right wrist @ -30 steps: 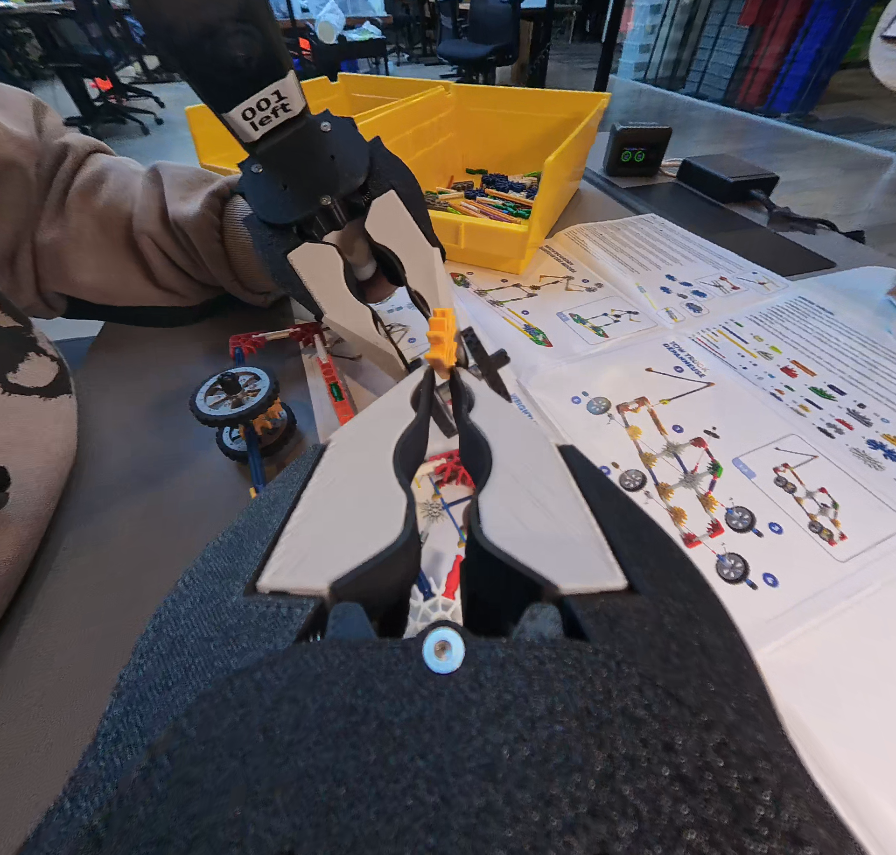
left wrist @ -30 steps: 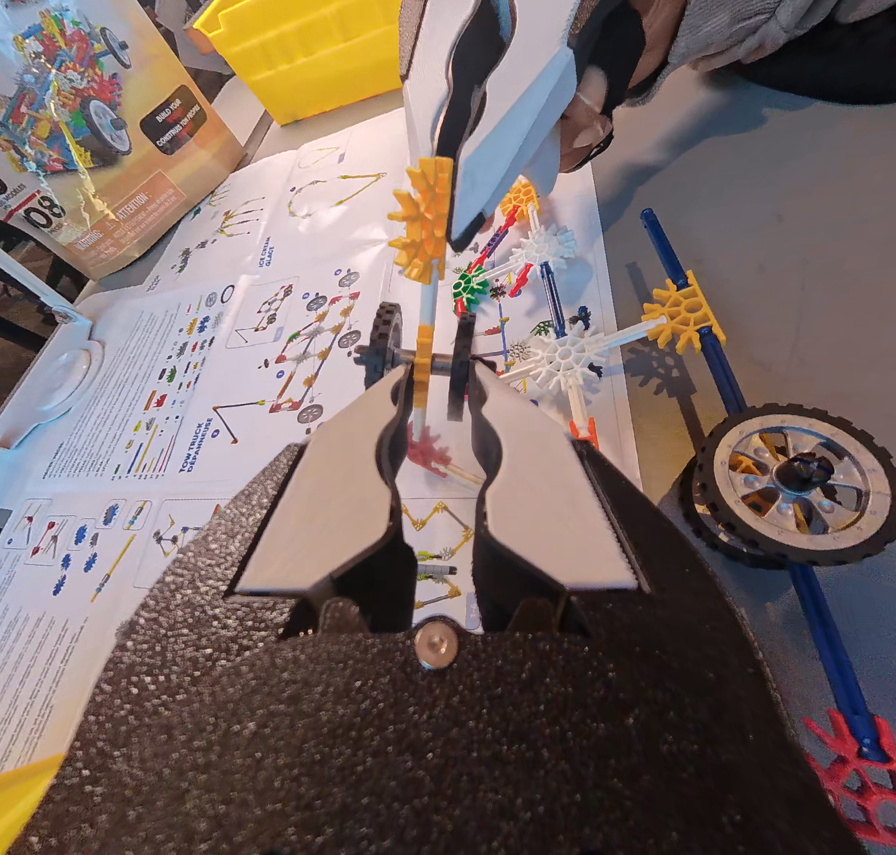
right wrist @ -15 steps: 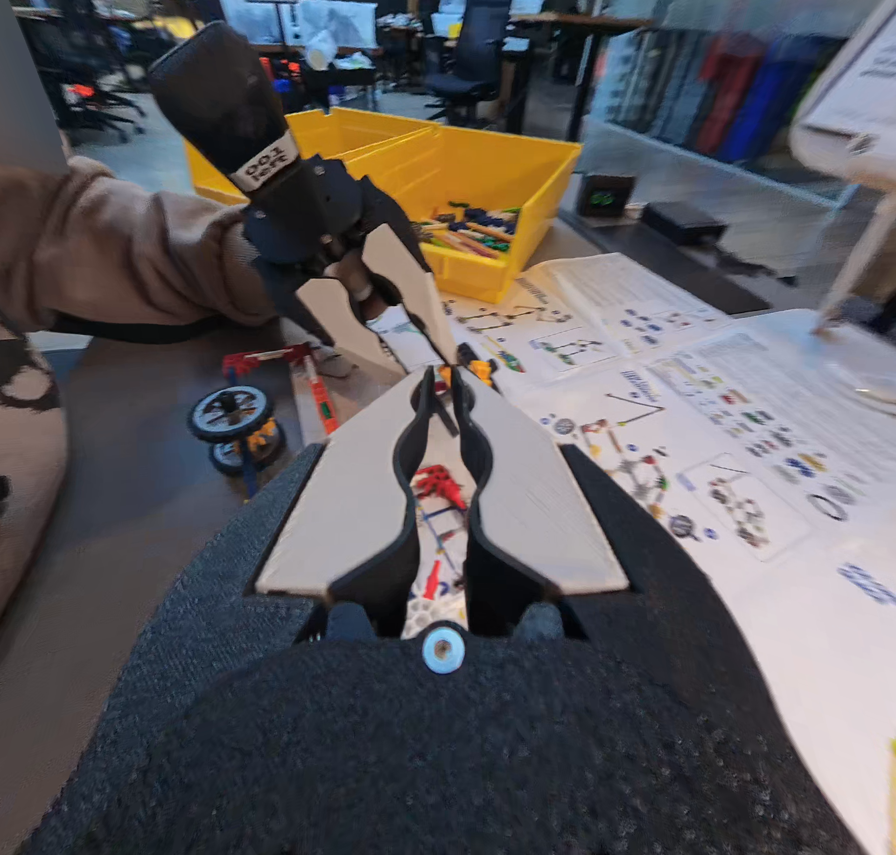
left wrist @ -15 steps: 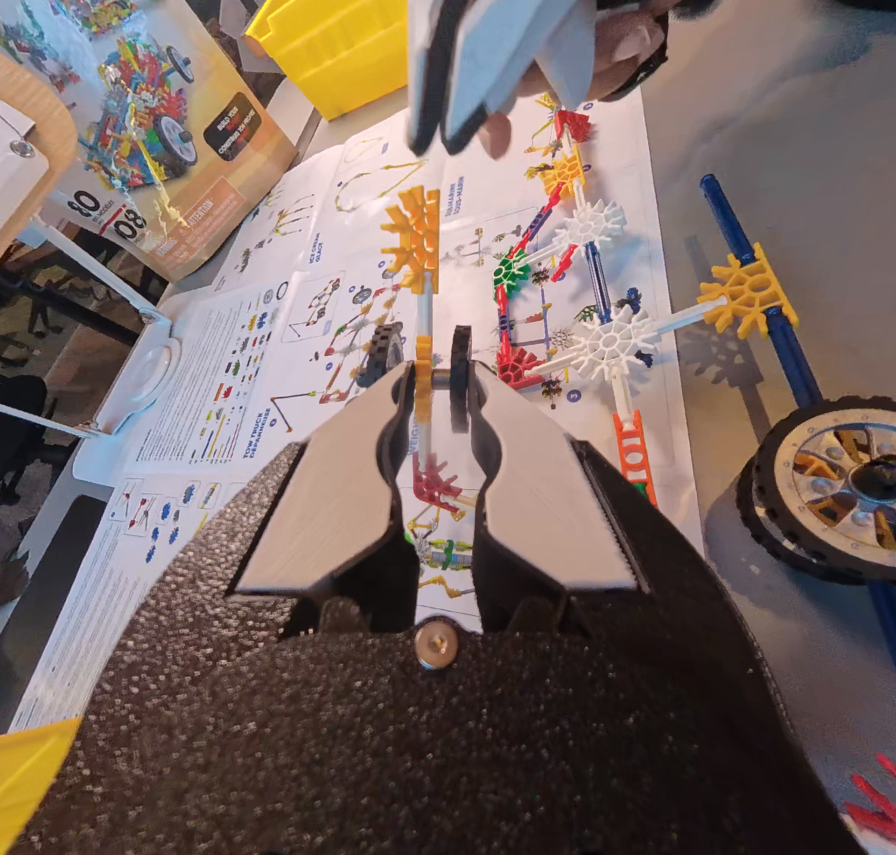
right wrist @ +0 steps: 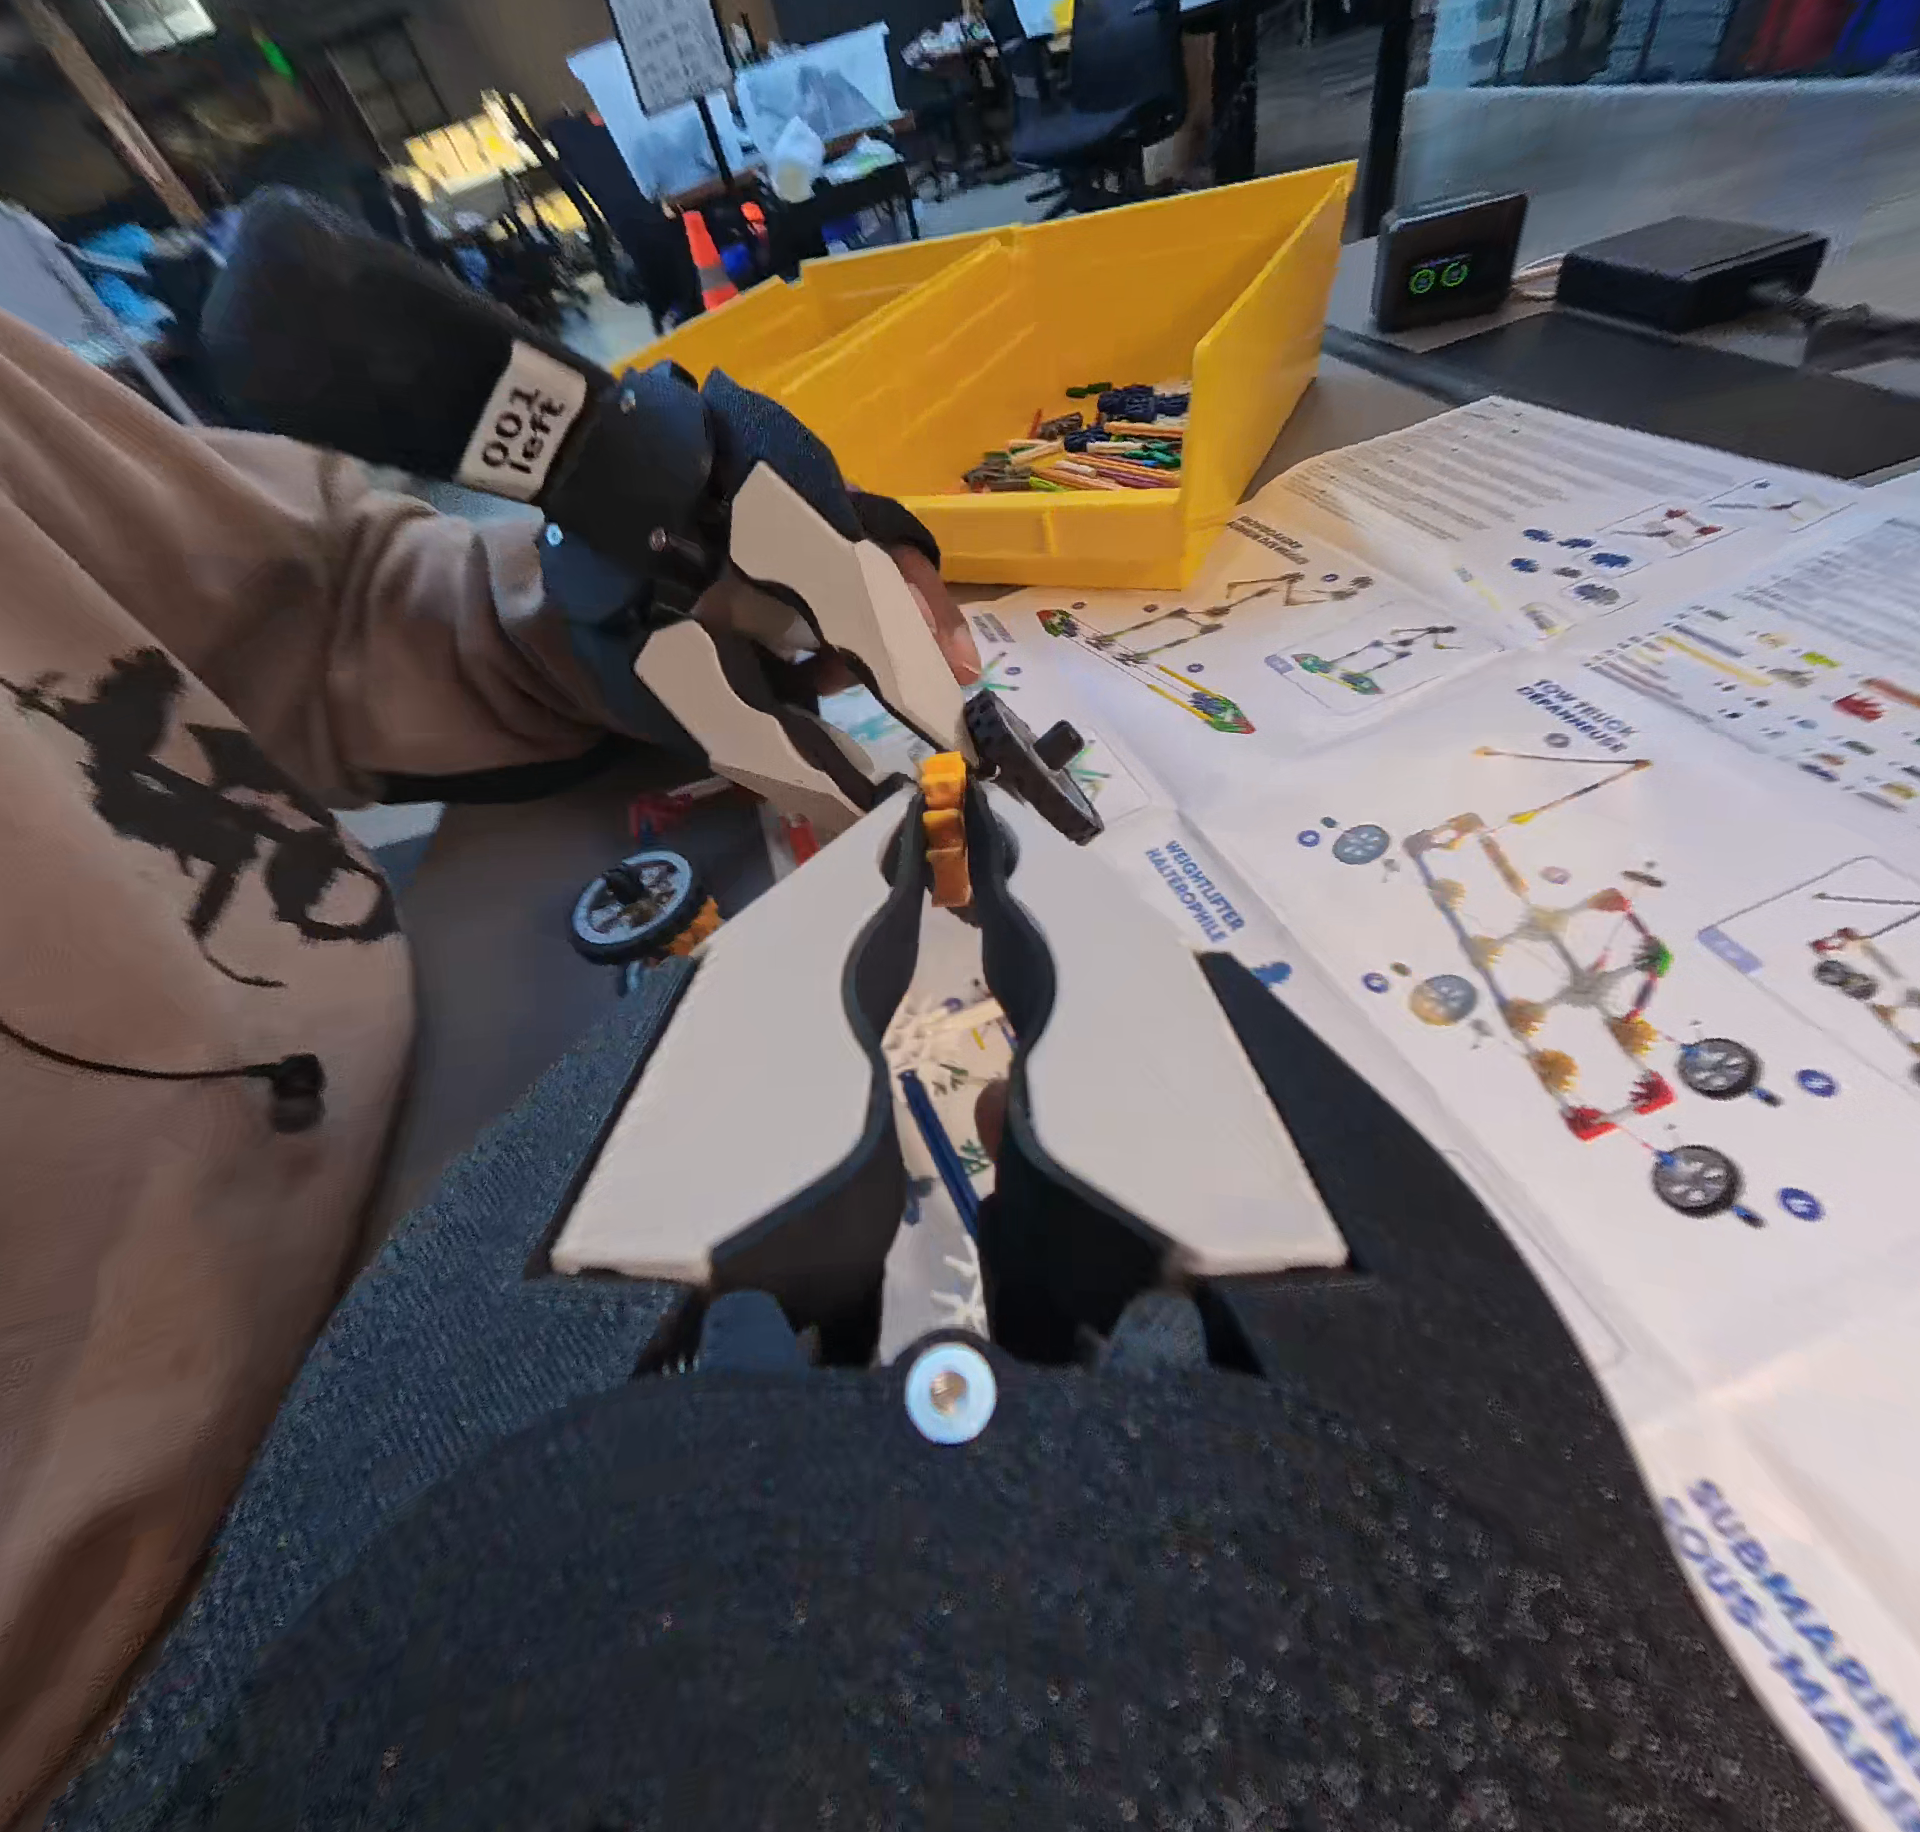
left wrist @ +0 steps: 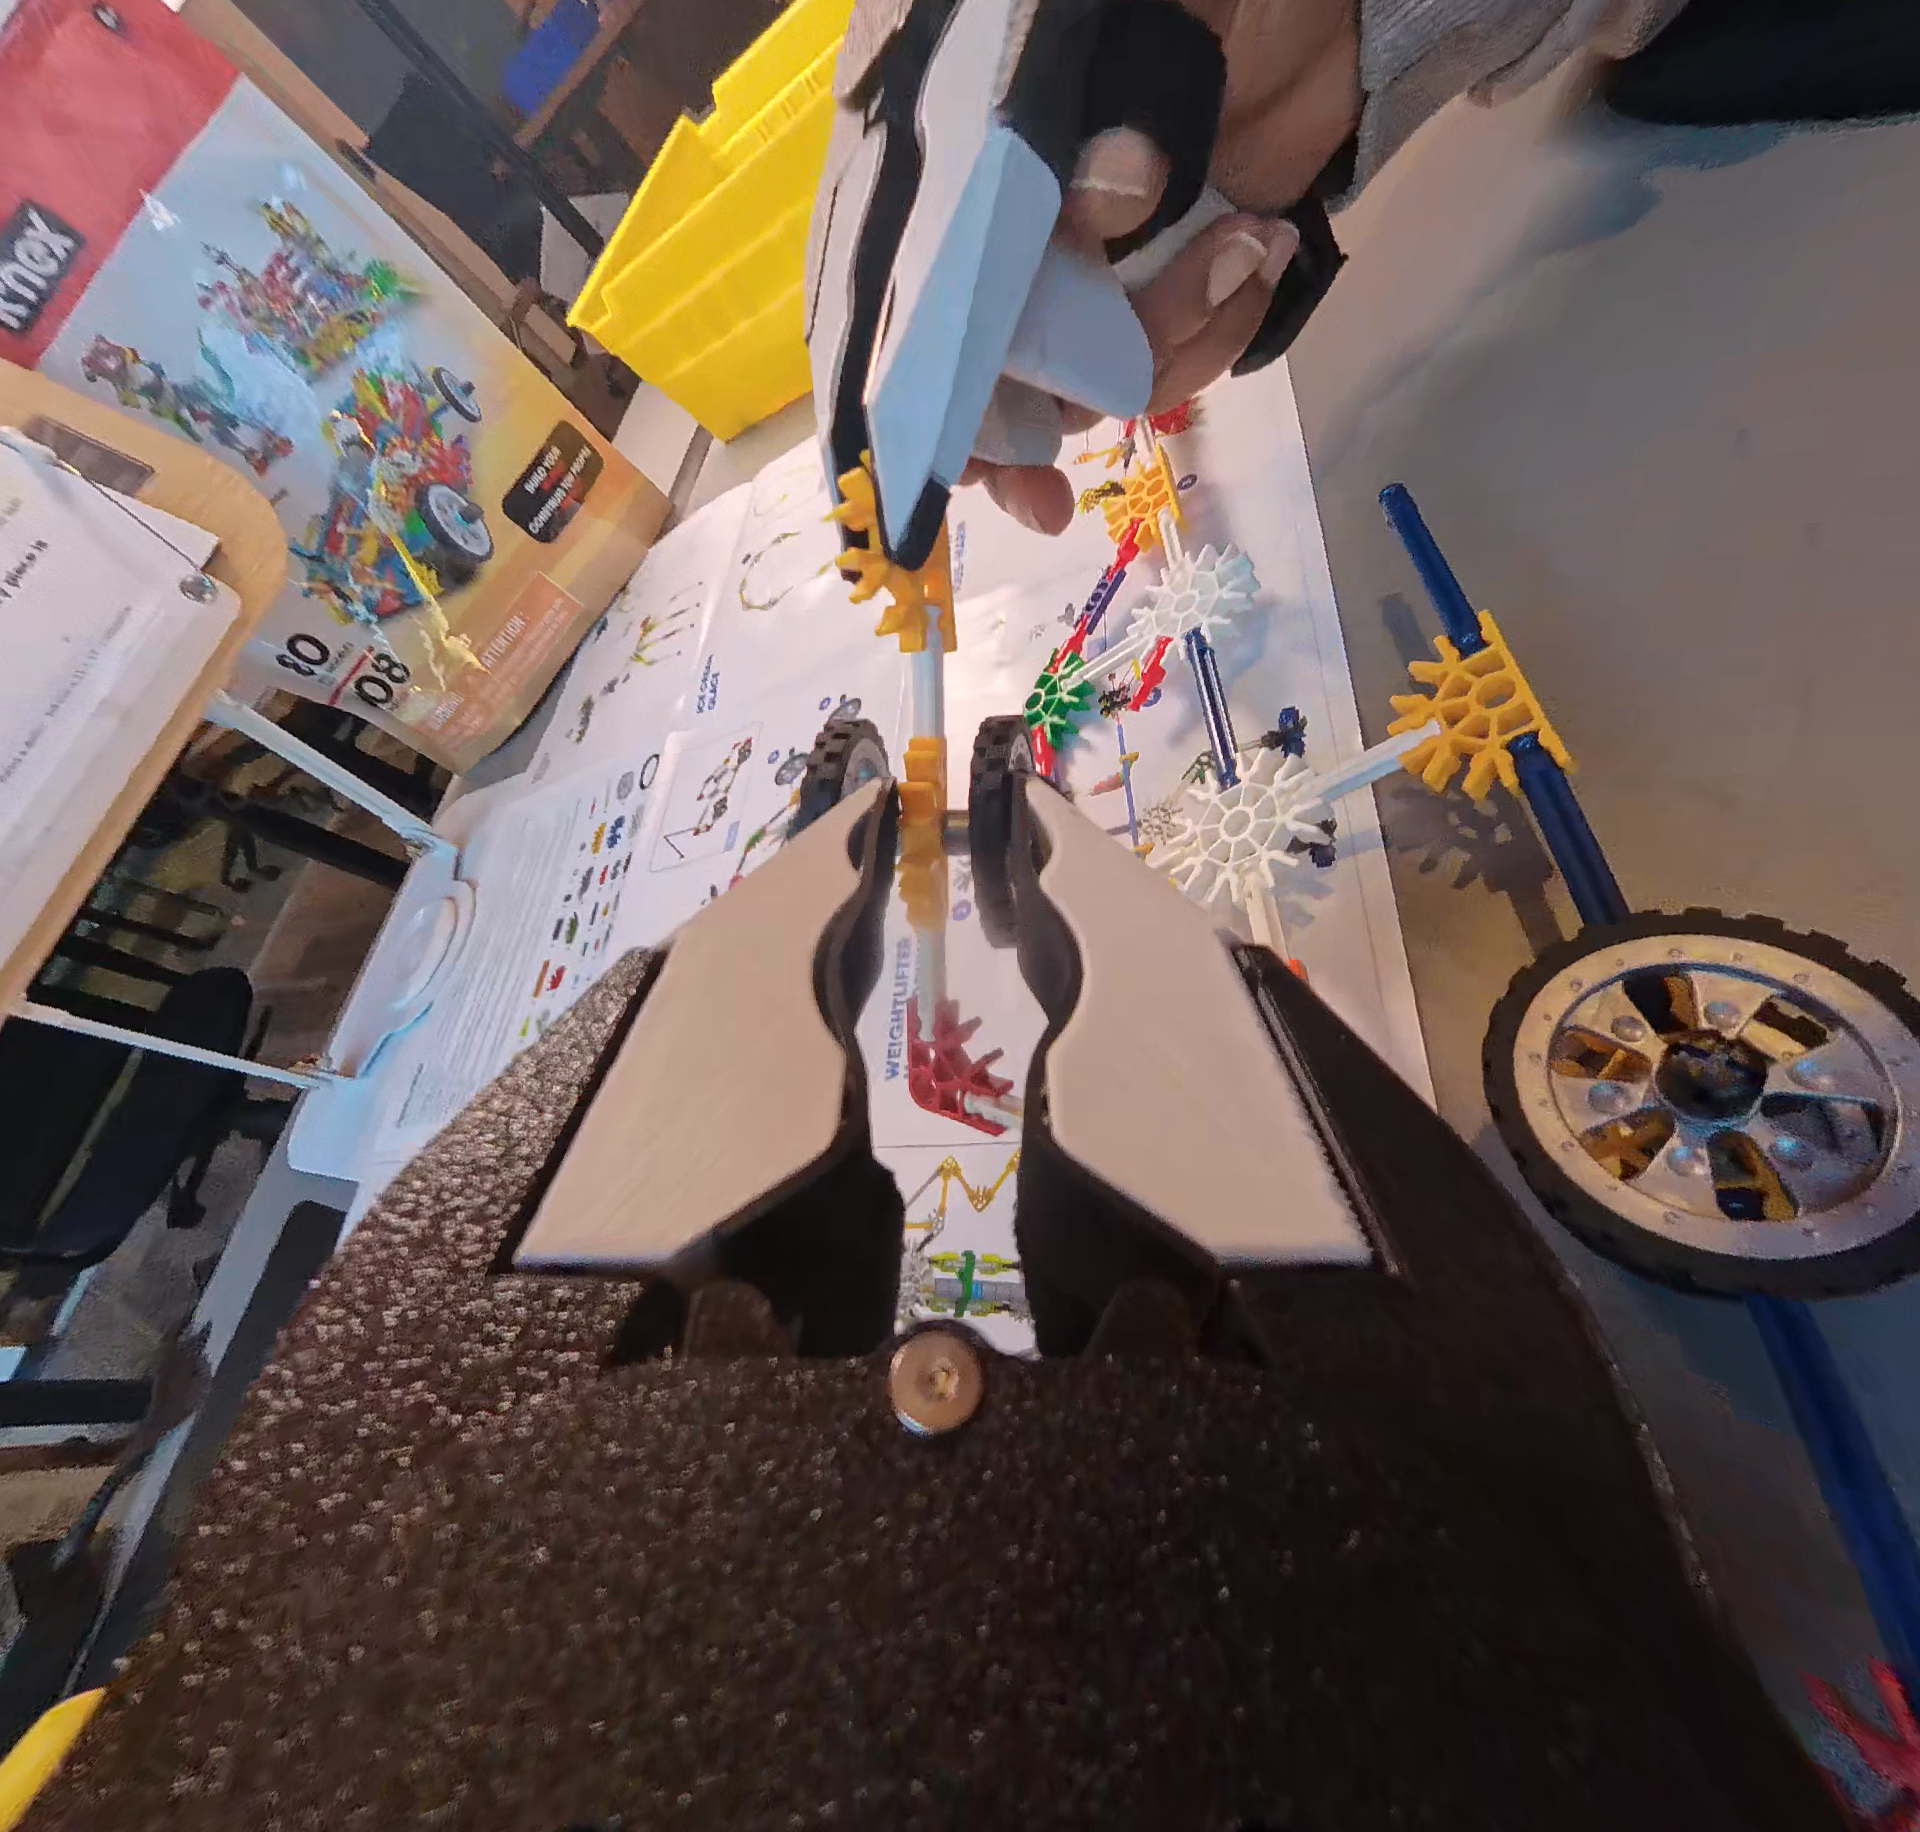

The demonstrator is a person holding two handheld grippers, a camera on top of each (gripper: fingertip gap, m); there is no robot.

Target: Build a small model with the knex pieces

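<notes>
My left gripper (left wrist: 951, 808) is shut on a small wheel-and-rod piece: a grey axle with two small black wheels (left wrist: 992, 774) and an orange clip (left wrist: 920, 795), held above the sheet. A white rod (left wrist: 928, 681) runs up from the clip to a yellow connector (left wrist: 899, 582); a red connector (left wrist: 951, 1065) shows at its lower end. My right gripper (left wrist: 896, 535) comes down from above and is shut on the yellow connector. In the right wrist view, the right gripper (right wrist: 945, 816) pinches that connector (right wrist: 945, 837), with the left gripper (right wrist: 914, 764) and a black wheel (right wrist: 1029, 759) just beyond.
A built frame with white connectors (left wrist: 1242, 826), a blue rod (left wrist: 1558, 826) and a large wheel (left wrist: 1704, 1096) lies to the right. White instruction sheets (right wrist: 1455, 743) cover the table. Yellow bins (right wrist: 1091, 380) with loose parts, the set's box (left wrist: 364, 452) and black devices (right wrist: 1444, 265) stand behind. Spacing between my two grippers at the tips: around 4 cm.
Half a second ago the right gripper was lifted clear of the yellow connector. Now it is back down and shut on it. The left gripper has kept its hold throughout.
</notes>
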